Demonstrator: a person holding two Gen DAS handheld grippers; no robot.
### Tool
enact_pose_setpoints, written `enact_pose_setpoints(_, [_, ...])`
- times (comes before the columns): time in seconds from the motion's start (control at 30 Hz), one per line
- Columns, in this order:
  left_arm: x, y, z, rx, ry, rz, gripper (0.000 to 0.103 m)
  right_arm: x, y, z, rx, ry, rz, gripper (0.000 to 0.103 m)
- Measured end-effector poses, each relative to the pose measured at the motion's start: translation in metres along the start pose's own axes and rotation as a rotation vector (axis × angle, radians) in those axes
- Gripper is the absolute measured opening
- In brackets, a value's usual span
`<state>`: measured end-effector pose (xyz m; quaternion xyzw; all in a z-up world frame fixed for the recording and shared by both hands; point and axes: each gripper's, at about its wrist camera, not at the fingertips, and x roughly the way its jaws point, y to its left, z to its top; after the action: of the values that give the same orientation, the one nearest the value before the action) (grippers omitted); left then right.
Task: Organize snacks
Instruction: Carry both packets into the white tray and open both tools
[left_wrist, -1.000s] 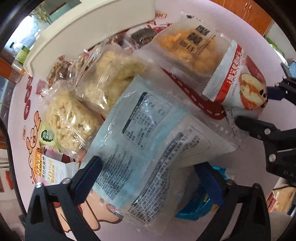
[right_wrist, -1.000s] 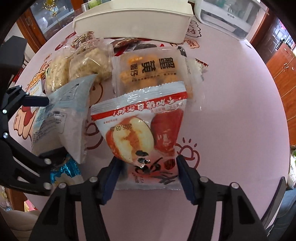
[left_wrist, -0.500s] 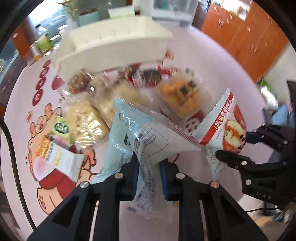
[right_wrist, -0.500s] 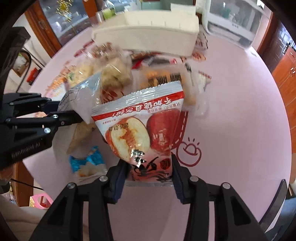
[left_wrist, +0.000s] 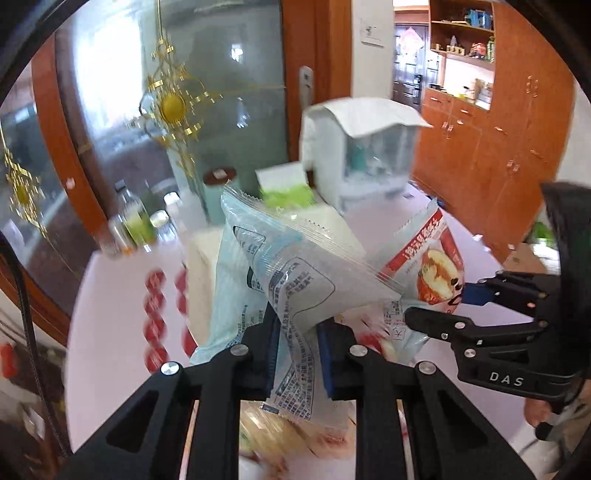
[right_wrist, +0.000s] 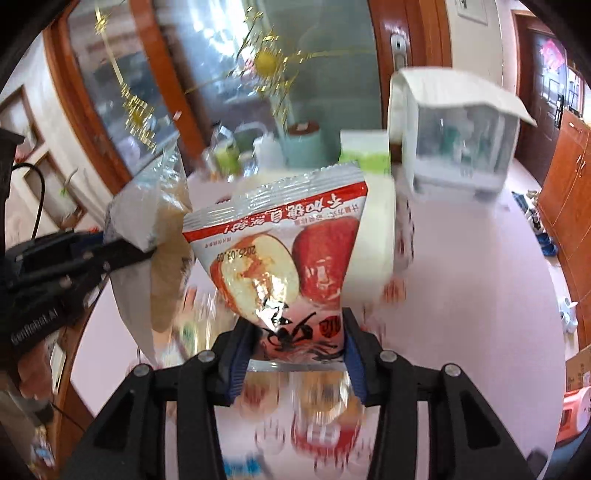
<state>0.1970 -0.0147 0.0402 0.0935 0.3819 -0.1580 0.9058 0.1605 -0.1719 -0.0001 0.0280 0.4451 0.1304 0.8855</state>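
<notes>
My left gripper (left_wrist: 297, 343) is shut on the lower edge of a pale blue snack packet (left_wrist: 280, 266), which hangs crumpled in the air above the pink table (left_wrist: 110, 295). My right gripper (right_wrist: 295, 347) is shut on the bottom of a red-and-white packet showing red dates (right_wrist: 280, 254), also lifted off the table (right_wrist: 461, 295). Each gripper shows in the other's view: the right gripper (left_wrist: 439, 306) with its packet (left_wrist: 432, 266) at the right, the left gripper (right_wrist: 122, 247) with its packet (right_wrist: 147, 206) at the left. A white storage box (left_wrist: 201, 258) (right_wrist: 373, 236) stands behind both packets.
Other snack packets (right_wrist: 321, 398) lie blurred on the table below the grippers. A white appliance with a clear front (right_wrist: 454, 147), a green-and-white box (left_wrist: 284, 184) and bottles (left_wrist: 136, 225) stand at the table's far edge. A person's hand (left_wrist: 535, 417) holds the right gripper.
Both grippers closed on their packets and rose from the table with them. The views tilted up, so the glass door and cabinets now show behind the packets.
</notes>
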Motion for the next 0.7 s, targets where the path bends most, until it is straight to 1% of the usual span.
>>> enact_pose_setpoints(0.03, [0.012,0.007,0.014,0.011,-0.003,0.018,0.017,0.006,0.000,0.014,0.007,-0.001,-0.003,0.046])
enact_pose_setpoints(0.07, [0.020,0.010,0.021,0.013,-0.003,0.026,0.017,0.015,-0.003,0.033,0.021,0.003,-0.017,0.046])
enact_pose_setpoints(0.13, [0.039,0.019,0.041,0.012,0.007,0.040,0.018,0.033,-0.005,0.057,0.029,0.009,-0.047,0.046])
enact_pose_setpoints(0.17, [0.052,0.028,0.051,0.002,0.009,0.044,0.019,0.047,-0.009,0.074,0.043,0.019,-0.062,0.047])
enact_pose_setpoints(0.23, [0.069,0.037,0.061,-0.020,0.024,0.037,0.026,0.069,-0.013,0.094,0.059,0.029,-0.066,0.049])
enact_pose_setpoints(0.27, [0.079,0.043,0.064,-0.037,0.035,0.028,0.038,0.074,-0.015,0.098,0.061,0.031,-0.069,0.053])
enact_pose_setpoints(0.3, [0.089,0.052,0.068,-0.059,0.051,0.027,0.064,0.084,-0.019,0.104,0.078,0.032,-0.089,0.057])
enact_pose_setpoints(0.33, [0.092,0.054,0.066,-0.069,0.054,0.037,0.077,0.093,-0.024,0.108,0.107,0.030,-0.097,0.064])
enact_pose_setpoints(0.37, [0.094,0.059,0.067,-0.085,0.044,0.056,0.091,0.095,-0.026,0.107,0.132,0.028,-0.087,0.066])
enact_pose_setpoints(0.4, [0.094,0.066,0.068,-0.105,0.014,0.071,0.092,0.098,-0.029,0.109,0.156,0.030,-0.073,0.066])
enact_pose_setpoints(0.43, [0.093,0.068,0.065,-0.113,0.002,0.073,0.092,0.101,-0.032,0.111,0.181,0.035,-0.064,0.067])
enact_pose_setpoints(0.53, [0.094,0.078,0.063,-0.148,-0.004,0.089,0.092,0.104,-0.035,0.111,0.200,0.045,-0.075,0.067])
enact_pose_setpoints(0.57, [0.092,0.081,0.062,-0.153,-0.019,0.100,0.092,0.104,-0.034,0.110,0.195,0.049,-0.080,0.067])
enact_pose_setpoints(0.7, [0.074,0.075,0.052,-0.108,-0.090,0.131,0.092,0.098,-0.031,0.104,0.165,0.050,-0.105,0.068])
